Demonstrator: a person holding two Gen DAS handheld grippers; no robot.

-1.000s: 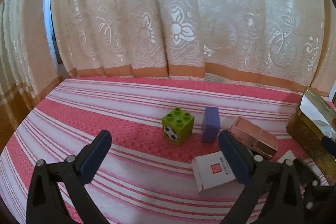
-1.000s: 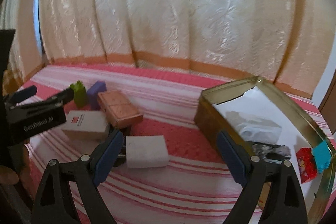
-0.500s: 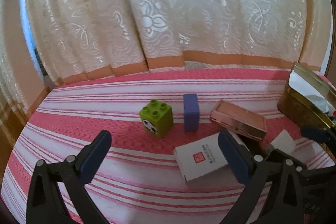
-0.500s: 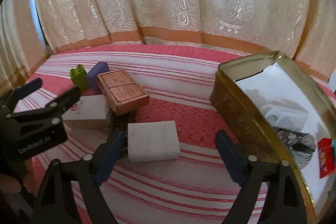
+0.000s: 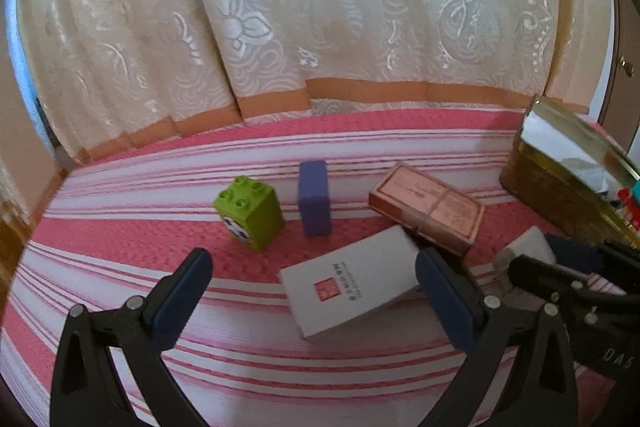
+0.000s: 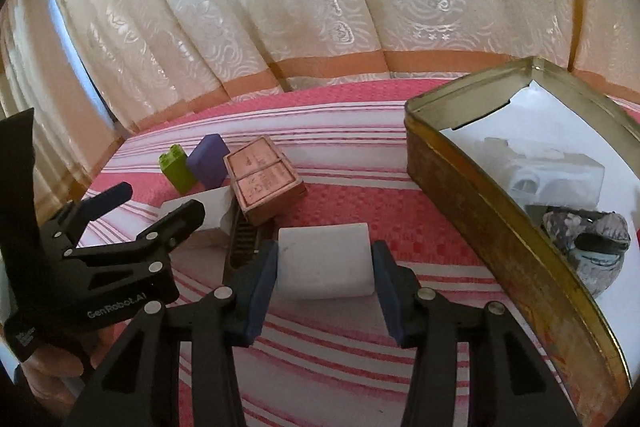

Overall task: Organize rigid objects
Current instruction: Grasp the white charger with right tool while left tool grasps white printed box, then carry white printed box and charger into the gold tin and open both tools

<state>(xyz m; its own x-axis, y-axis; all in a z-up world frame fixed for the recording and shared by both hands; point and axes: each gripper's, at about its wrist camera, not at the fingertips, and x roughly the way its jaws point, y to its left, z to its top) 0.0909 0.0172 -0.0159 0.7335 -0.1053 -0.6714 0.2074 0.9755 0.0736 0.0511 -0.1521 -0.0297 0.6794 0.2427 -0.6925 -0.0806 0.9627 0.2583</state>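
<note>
The white block (image 6: 324,263) lies on the pink striped cloth. My right gripper (image 6: 324,267) is closing on it, and its blue pads touch both of its sides. In the left wrist view that block (image 5: 528,247) shows at the right edge. My left gripper (image 5: 312,291) hangs open over a white card box (image 5: 348,291) with a red seal and holds nothing. Behind the box stand a green toy brick (image 5: 250,217) and a purple block (image 5: 314,199). A copper-coloured box (image 5: 428,207) leans on the card box.
An open gold tin (image 6: 460,187) stands to the right with a clear case, a small pouch and red and blue bits inside. A dark ribbed item (image 6: 242,239) lies under the copper box. A lace curtain hangs along the back. A hand holds the left gripper (image 6: 156,205).
The right gripper's jaws have drawn in from wide open onto the white block. Both grippers have sunk and turned a little; the left one now hangs over the card box.
</note>
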